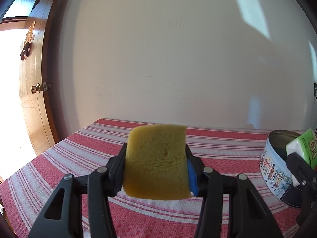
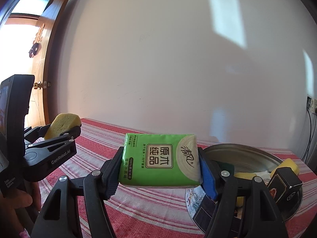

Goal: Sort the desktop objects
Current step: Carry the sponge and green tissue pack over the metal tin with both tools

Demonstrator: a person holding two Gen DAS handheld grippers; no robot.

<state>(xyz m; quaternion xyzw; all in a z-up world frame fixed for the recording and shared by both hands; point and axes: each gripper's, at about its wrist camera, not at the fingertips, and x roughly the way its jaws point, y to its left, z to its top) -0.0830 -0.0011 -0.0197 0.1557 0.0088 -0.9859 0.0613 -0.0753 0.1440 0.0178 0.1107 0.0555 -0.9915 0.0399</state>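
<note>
Hanging above the red-and-white striped tablecloth (image 1: pixel 59 168), a yellow rectangular sponge (image 1: pixel 156 162) is gripped between the black fingers of the left gripper (image 1: pixel 156 170), clear of the cloth. A green plastic-wrapped tissue pack (image 2: pixel 160 162) is clamped in the same way by the right gripper (image 2: pixel 160 170), raised just in front of the round printed cookie tin (image 2: pixel 257 158). The tin is set near the table's right edge, by the far right corner. Inside it a black carton (image 2: pixel 283 184), another yellow sponge (image 2: pixel 287 165) and further pieces too hidden to tell are seen. The table's far edge is pushed against a plain white wall (image 1: pixel 168 59), on which patches of sunlight are cast. A brown wooden door (image 1: pixel 33 99) with a brass knob (image 1: pixel 35 88) is seen beyond the far left corner, beside a bright opening.
</note>
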